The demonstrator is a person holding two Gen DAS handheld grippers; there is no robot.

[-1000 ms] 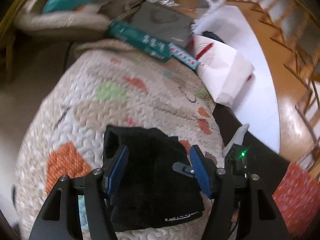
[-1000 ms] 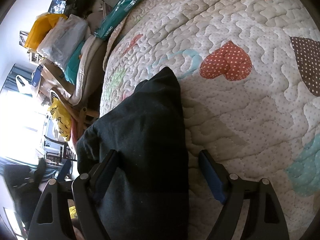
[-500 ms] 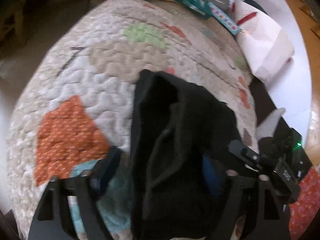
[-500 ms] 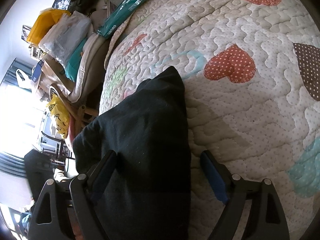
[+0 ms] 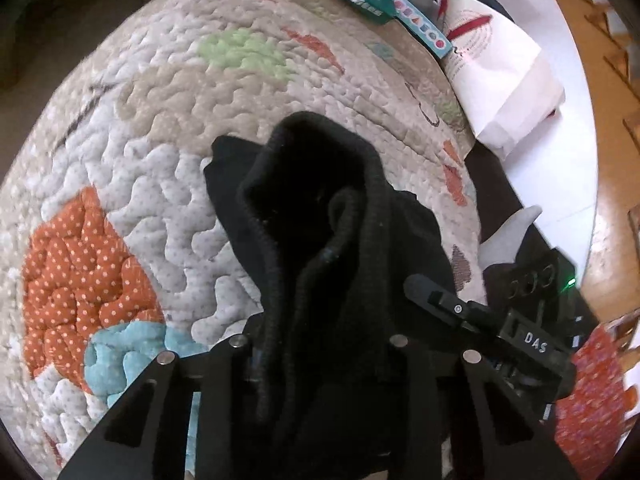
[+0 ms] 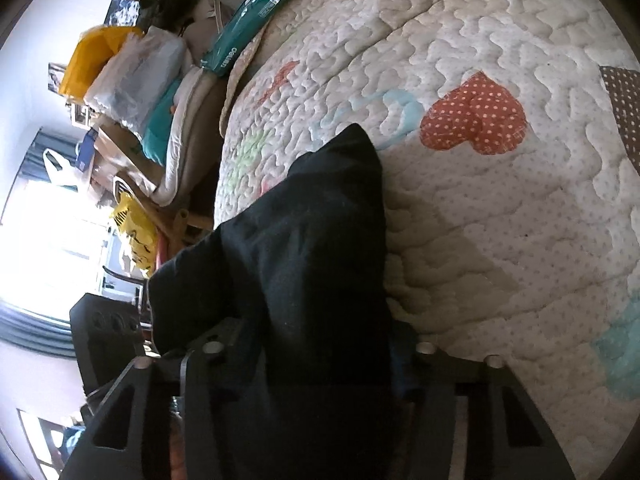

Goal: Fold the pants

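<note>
Left claw [image 5: 320,344] is clenched on the black pants [image 5: 332,216], bunched waistband rising off the quilted bed [image 5: 168,128]. Right claw [image 6: 316,344] grips the same bundle's other end. Soft, floppy, light fabric; best pinched at the thick folded edges, I'd say.

pants [image 5: 320,248]: plain black, ribbed black waistband
quilt [image 5: 168,128]: cream with fine dots, wavy stitching; patches in orange with white dots, pale blue, light green and tan
heart patch [image 6: 474,114]: orange-red with white dots
far-right patch [image 6: 624,96]: brown with white dots
box [image 6: 256,4]: teal with white lettering
bag, far left [image 6: 86,60]: yellow
paper bag [image 5: 500,68]: white with red marks
left gripper [image 5: 320,356]: black frame
right gripper [image 6: 316,356]: black frame
</note>
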